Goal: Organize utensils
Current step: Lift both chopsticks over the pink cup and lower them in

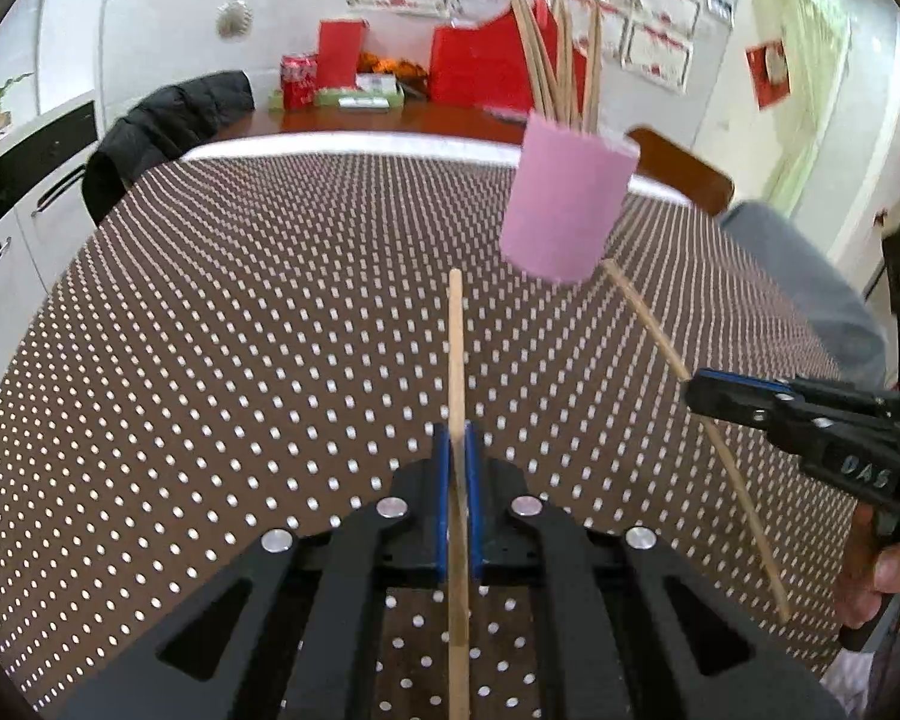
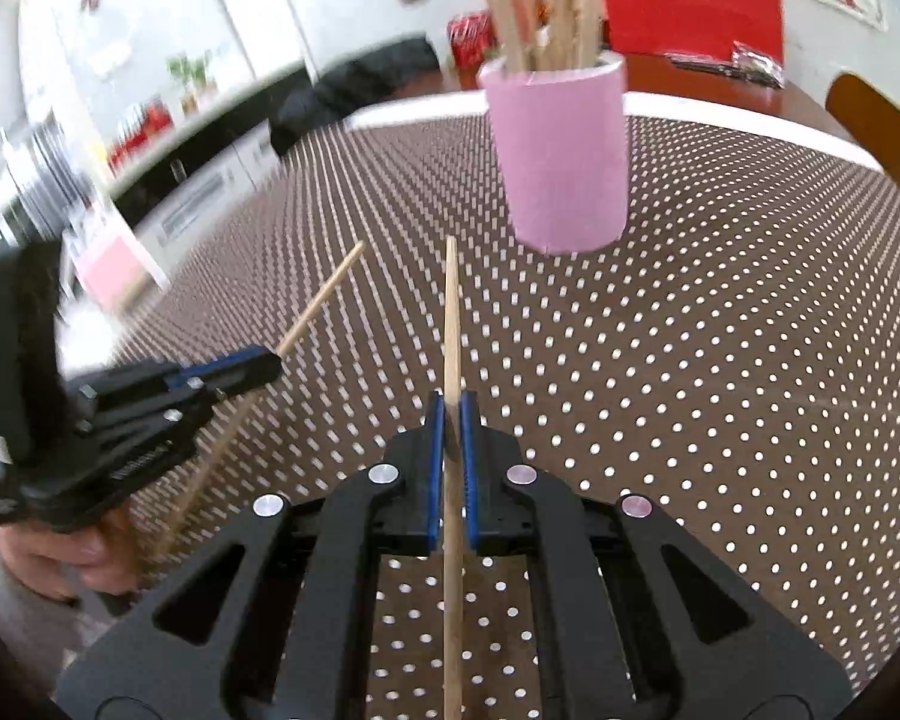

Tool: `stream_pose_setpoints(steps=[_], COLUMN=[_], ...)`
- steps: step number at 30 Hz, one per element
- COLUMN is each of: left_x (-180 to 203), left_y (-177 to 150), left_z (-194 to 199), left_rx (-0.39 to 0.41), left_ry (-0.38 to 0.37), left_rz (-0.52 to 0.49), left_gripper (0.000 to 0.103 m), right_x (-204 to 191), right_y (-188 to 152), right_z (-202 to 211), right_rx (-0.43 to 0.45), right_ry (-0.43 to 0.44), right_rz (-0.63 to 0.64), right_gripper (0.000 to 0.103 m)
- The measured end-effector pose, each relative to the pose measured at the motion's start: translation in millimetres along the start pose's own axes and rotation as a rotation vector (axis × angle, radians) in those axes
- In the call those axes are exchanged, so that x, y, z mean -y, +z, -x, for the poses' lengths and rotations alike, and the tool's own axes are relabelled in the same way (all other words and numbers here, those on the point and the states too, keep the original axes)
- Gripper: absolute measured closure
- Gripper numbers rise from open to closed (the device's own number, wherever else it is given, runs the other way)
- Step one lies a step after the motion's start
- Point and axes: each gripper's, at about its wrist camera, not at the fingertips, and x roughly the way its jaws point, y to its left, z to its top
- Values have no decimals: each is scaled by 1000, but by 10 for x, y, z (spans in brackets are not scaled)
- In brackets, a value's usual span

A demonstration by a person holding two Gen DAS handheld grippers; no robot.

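A pink cup (image 1: 567, 204) holding several wooden chopsticks (image 1: 561, 66) stands on the dotted brown tablecloth; it also shows in the right wrist view (image 2: 561, 162). My left gripper (image 1: 457, 438) is shut on a wooden chopstick (image 1: 456, 348) that points toward the cup. My right gripper (image 2: 452, 414) is shut on another chopstick (image 2: 451, 312), also pointing at the cup. Each gripper shows in the other's view: the right gripper (image 1: 699, 393) at the right edge with its stick (image 1: 648, 318), the left gripper (image 2: 270, 363) at the left with its stick (image 2: 324, 300).
The tablecloth (image 1: 240, 330) covers a round table. Behind it are a chair with a black jacket (image 1: 168, 126), a wooden chair (image 1: 684, 171), and a sideboard with red boxes (image 1: 480, 66). White cabinets (image 1: 6, 204) stand at the left.
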Motion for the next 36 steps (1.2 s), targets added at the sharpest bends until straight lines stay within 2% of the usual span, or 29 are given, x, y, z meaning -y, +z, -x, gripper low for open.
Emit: stream_pose_setpoints(steps=[6,14,23,28,31,36], left_x=[48,179,329,453,546,594], left_y=[183,502,1171,1593,1819,2086], left_z=[260,497,577,523,398,76], left_rx=[137,318,551,673,712,725], left_ry=[-40,-101,-239,-304,-326,-338], left_rz=[31,30,17,12,11,32], left_gripper=[98,98,98,98,98,98], right_x=[175,212,207,264,316,401], right_y=[111,334,838,1317,1602,1981], right_z=[271,522,776,936,986,926], right_rx=[123,249,381,488,548,608], right_ry=[59,97,93,80,72,47], right_rz=[-72,-90,-60,-39,-36,-19], right_gripper=[97,97,97,97,97,97])
